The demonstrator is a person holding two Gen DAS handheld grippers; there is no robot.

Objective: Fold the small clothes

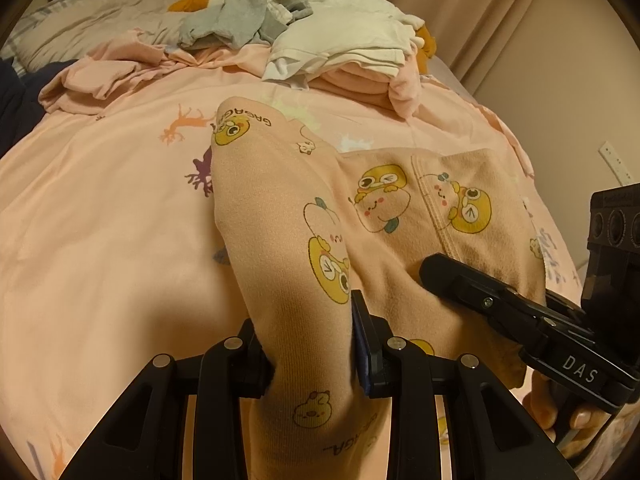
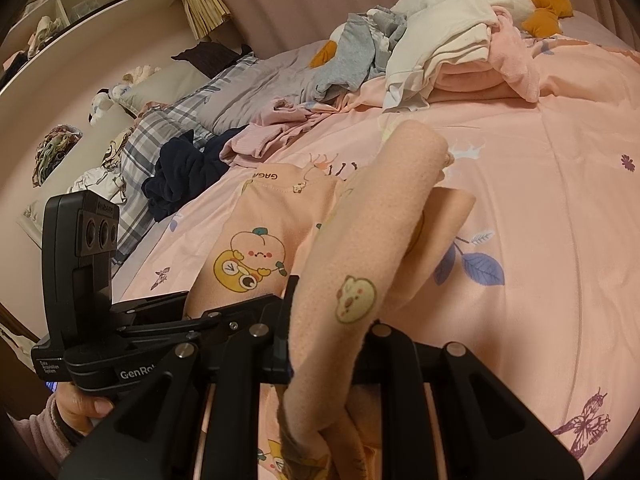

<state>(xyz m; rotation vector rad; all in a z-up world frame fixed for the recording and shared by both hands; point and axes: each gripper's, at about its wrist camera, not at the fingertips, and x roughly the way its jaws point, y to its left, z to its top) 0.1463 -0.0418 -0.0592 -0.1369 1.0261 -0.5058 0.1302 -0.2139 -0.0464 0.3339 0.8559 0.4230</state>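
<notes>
A peach garment (image 1: 384, 208) printed with yellow cartoon animals is lifted off the pink bedsheet (image 1: 100, 208) near its front. My left gripper (image 1: 310, 340) is shut on a bunched fold of it; the cloth rises between the jaws. A black finger (image 1: 440, 272) of my right gripper presses into the same garment from the right. In the right wrist view, my right gripper (image 2: 330, 328) is shut on another fold of the garment (image 2: 360, 240), which drapes over the jaws. The left gripper's fingers (image 2: 168, 304) reach into the cloth from the left.
At the back of the bed lie a stack of white and pink folded clothes (image 1: 352, 56), grey clothes (image 1: 240, 16) on a goose plush, and a crumpled pink garment (image 1: 100, 76). A navy garment (image 2: 180, 172) and plaid pillows (image 2: 160, 128) lie left. A wall stands right.
</notes>
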